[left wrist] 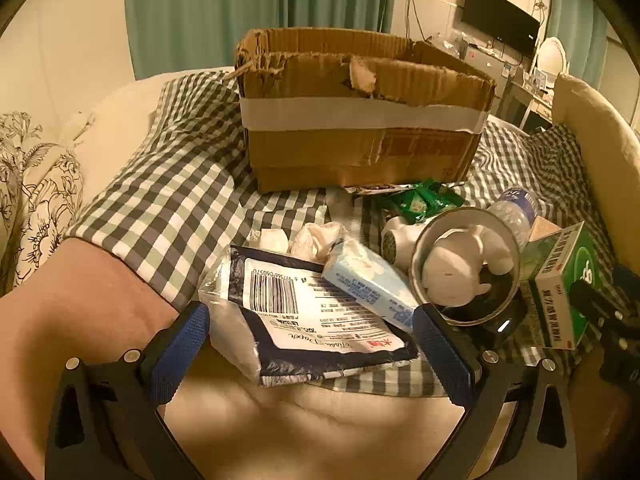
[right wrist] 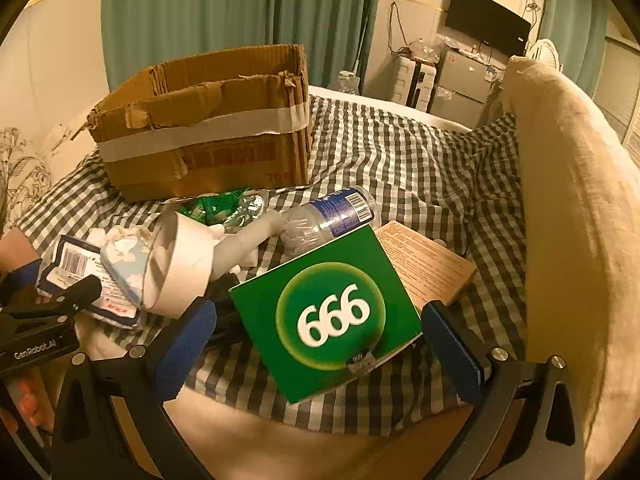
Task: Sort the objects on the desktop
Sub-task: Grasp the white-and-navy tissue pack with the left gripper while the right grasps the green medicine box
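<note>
Left gripper, fingers apart, straddles the tissue pack: probably close low, then lift toward the cardboard box at twelve o'clock. Right gripper, fingers apart, flanks the green box.

light: dim, warm yellow | shadows: soft, foreground | focus: slight blur | edges: fisheye bending, black vignette corners

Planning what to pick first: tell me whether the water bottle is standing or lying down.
Lying down: the water bottle rests on its side on the checked cloth.

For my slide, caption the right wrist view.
Open right gripper jaws flank a green box before a cardboard box.
</note>
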### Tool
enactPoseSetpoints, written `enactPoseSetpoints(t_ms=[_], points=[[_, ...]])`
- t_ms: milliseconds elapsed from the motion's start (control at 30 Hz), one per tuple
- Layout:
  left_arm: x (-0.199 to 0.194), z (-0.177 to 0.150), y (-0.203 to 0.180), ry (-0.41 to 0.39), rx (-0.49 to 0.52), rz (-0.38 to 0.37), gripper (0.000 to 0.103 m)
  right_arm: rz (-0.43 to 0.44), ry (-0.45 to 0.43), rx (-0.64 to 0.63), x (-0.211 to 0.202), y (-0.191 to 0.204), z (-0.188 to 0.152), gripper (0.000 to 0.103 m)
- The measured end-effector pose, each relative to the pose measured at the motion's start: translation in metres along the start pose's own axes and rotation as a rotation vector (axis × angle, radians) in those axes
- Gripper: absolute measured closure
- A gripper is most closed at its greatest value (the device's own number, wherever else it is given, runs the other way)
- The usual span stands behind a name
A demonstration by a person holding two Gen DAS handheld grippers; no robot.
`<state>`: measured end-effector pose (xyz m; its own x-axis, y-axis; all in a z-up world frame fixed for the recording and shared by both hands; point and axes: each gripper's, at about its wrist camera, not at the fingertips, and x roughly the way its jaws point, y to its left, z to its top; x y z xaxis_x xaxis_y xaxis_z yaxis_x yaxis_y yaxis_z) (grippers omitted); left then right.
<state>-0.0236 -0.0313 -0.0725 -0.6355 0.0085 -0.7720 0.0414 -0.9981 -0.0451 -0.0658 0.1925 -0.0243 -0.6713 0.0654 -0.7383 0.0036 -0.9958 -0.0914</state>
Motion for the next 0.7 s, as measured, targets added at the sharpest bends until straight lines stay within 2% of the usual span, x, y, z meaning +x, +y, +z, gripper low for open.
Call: enactPoseSetpoints(t_ms=[133, 367, 533, 600, 700], points=[[0.008, 0.000, -0.002, -0.002, 0.031, 0.018, 0.000, 0.031, 0.016, -0.003, 0.011, -0.003, 0.003, 0.000], [0.027, 0.003, 0.000, 0.022, 0.047, 0.048, 0.000, 0.029, 0.036, -0.013, 0.028, -0.003, 0.008, 0.000], [0.036, -0.001, -0.004, 0.066, 0.090, 0.109, 0.000, 0.013, 0.029, 0.007, 0.032, -0.009, 0.010, 0.000], [0.029, -0.001, -0.001, 0.078, 0.079, 0.089, 0.000, 0.009, 0.020, 0.029, 0.029, -0.013, 0.010, 0.000], [0.007, -0.002, 0.002, 0.025, 0.014, 0.025, 0.000, 0.018, 0.008, 0.053, 0.026, -0.017, 0.010, 0.000]])
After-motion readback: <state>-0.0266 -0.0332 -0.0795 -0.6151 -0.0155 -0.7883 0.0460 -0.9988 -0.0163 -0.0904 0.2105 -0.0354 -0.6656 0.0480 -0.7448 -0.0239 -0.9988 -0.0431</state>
